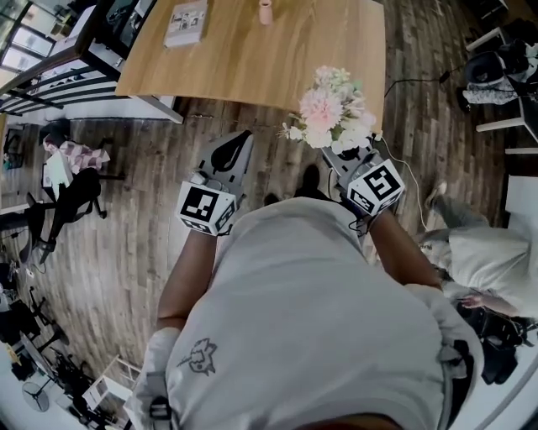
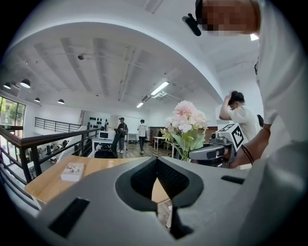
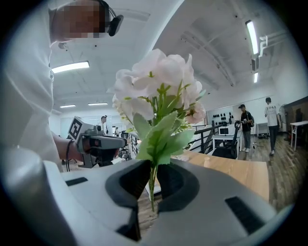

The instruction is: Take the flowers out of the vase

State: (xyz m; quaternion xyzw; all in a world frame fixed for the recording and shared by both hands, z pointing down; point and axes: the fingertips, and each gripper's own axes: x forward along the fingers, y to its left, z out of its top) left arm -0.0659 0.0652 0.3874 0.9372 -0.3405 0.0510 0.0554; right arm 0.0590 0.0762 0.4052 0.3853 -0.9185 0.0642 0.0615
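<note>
Flowers [image 1: 332, 109] clamped by stems in right gripper [image 1: 343, 158], held at one o'clock near table [image 1: 252, 67] edge; no vase seen. Left gripper [image 1: 235, 149] closed, empty. Removal judged done; setting-down called for next.

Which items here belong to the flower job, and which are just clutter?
Job:
- flowers, stems clamped in the right gripper
- left gripper, shut, empty

Lying about:
- booklet on the wooden table
- small pinkish cylinder on the same table; possibly the vase, cannot tell
</note>
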